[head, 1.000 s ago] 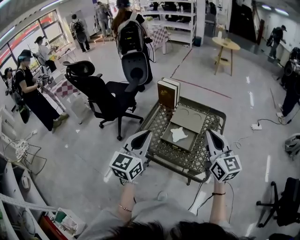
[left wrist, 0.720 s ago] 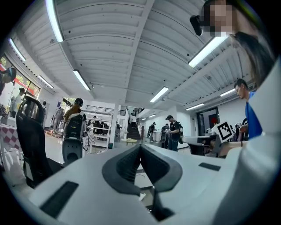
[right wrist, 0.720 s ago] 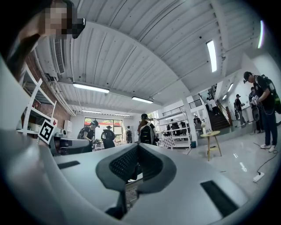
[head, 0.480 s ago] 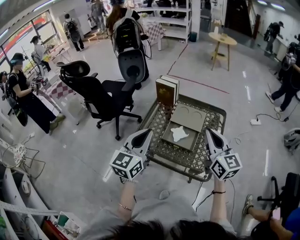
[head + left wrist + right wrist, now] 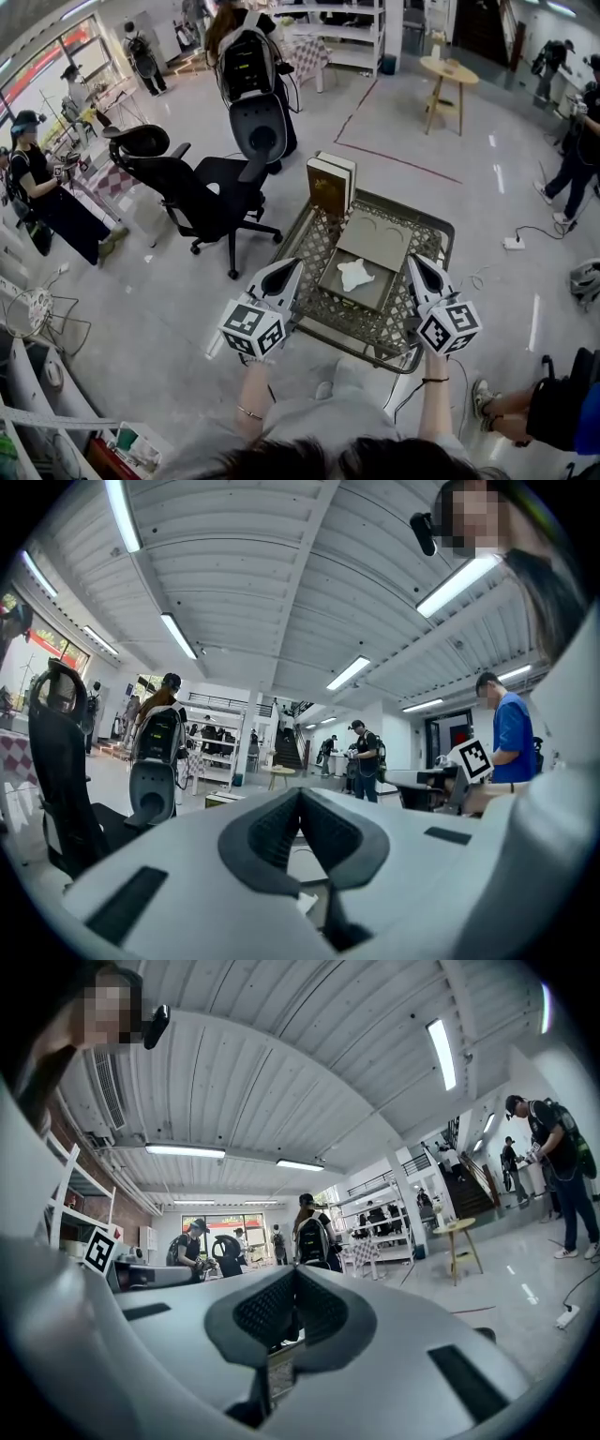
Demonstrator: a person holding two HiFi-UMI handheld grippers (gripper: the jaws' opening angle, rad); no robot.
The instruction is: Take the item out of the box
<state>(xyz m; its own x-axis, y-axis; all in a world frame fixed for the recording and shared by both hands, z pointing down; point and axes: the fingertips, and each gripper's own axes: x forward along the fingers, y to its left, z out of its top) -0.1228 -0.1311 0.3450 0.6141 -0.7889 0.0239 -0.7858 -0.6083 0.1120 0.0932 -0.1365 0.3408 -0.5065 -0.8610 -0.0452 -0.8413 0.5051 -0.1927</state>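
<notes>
- The left gripper (image 5: pixel 293 266), held out on a bare forearm, had its jaws pressed together with nothing between them. Its tips pointed toward 1 o'clock over the near left edge of a table.
- The right gripper (image 5: pixel 413 262) was likewise closed and empty, its tips pointing toward 11 o'clock over the table's near right edge. Its marker cube (image 5: pixel 447 328) sat at the rear, just above the wrist.
- Between the two tools, at 12 o'clock from the person, a flat grey-brown box (image 5: pixel 373 239) lay open on the table, its lid folded back toward the far side.
- The white item (image 5: pixel 356 274), irregular in outline, lay in the near half of the box and touched neither gripper. The left gripper's tips stood at about 9 o'clock of it, the right's at about 3 o'clock.
- The metal lattice table (image 5: pixel 349 330) also carried two upright brown volumes (image 5: pixel 332 185) at its far left corner, at 11 o'clock of the box.
- A black office chair (image 5: pixel 202 192) stood on the grey floor at 10 o'clock of the table.
- A round wooden table (image 5: pixel 448 73) stood well apart at 1 o'clock, and a person in black (image 5: pixel 52 192) stood far off at 9 o'clock.
</notes>
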